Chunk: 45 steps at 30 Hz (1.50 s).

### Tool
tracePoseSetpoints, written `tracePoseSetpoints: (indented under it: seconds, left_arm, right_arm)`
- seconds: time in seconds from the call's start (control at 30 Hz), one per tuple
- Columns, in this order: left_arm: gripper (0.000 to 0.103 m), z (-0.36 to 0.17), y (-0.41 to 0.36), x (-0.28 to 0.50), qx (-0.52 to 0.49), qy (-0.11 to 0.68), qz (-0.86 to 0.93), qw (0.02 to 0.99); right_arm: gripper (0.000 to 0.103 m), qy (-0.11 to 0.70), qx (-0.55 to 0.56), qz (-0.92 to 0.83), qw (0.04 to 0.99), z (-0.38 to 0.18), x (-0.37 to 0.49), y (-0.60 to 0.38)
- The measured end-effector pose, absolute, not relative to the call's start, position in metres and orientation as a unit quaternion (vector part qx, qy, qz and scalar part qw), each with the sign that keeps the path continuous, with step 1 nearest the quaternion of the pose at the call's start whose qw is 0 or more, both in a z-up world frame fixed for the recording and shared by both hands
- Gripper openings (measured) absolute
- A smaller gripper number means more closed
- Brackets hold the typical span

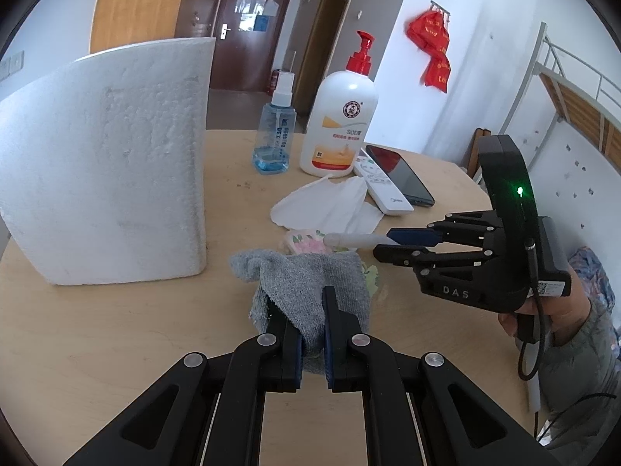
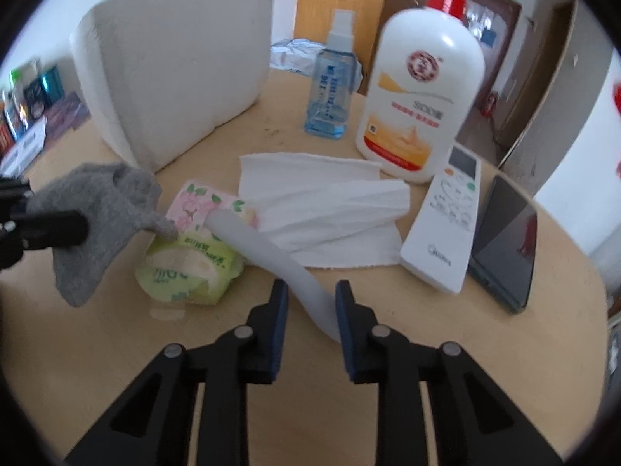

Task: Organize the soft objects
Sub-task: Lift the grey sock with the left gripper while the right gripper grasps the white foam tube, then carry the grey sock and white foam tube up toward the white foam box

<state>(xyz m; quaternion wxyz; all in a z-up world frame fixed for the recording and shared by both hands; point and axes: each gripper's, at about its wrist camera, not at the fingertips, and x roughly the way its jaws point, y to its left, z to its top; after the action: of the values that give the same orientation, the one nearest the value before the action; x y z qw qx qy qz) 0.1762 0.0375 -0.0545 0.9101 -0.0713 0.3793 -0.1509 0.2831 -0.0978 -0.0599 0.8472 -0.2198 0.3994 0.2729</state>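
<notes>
A: What do the claws look like?
B: The left claw (image 1: 313, 312) is black with silver rivets and blue pads. The right claw (image 1: 382, 241) bears "DAS", a green light and a black cable.
A: The sleeve?
B: Grey.

Items on the table, by count.
Two bottles: pump bottle (image 1: 339, 124), spray bottle (image 1: 274, 134); one grey cloth (image 1: 306, 287); one foam block (image 1: 108, 163); one remote (image 1: 382, 184); one phone (image 1: 399, 174); two tissue packs (image 2: 190, 268) (image 2: 205, 204).
</notes>
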Motion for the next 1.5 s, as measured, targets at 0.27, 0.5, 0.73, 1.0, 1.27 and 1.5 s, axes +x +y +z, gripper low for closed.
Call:
tracePoseSetpoints:
  seconds: [0.27,0.5,0.73,1.0,1.27,1.5]
  left_arm:
    - [0.008,-0.054,0.037,0.174,-0.070,0.377,-0.152,0.911]
    - [0.008,-0.052,0.038,0.171,-0.075,0.371,-0.154,0.913]
    - [0.008,-0.043,0.035,0.162,-0.065,0.359,-0.155,0.918]
    - [0.008,-0.025,0.031,0.138,-0.056,0.338,-0.153,0.927]
    - [0.008,-0.011,0.023,0.111,-0.050,0.317,-0.146,0.936]
    - [0.008,0.001,0.013,0.088,-0.038,0.300,-0.141,0.943]
  right_arm:
    - [0.019,0.399,-0.215,0.265,0.851,-0.060,0.287,-0.099]
    - [0.011,0.411,-0.166,0.262,0.857,-0.049,0.281,-0.119]
    - [0.011,0.397,-0.119,0.267,0.870,-0.027,0.261,-0.137]
    - [0.011,0.366,-0.099,0.269,0.885,-0.008,0.221,-0.144]
    - [0.011,0.334,-0.081,0.272,0.899,0.009,0.183,-0.151]
    - [0.011,0.314,-0.076,0.277,0.905,0.019,0.153,-0.155]
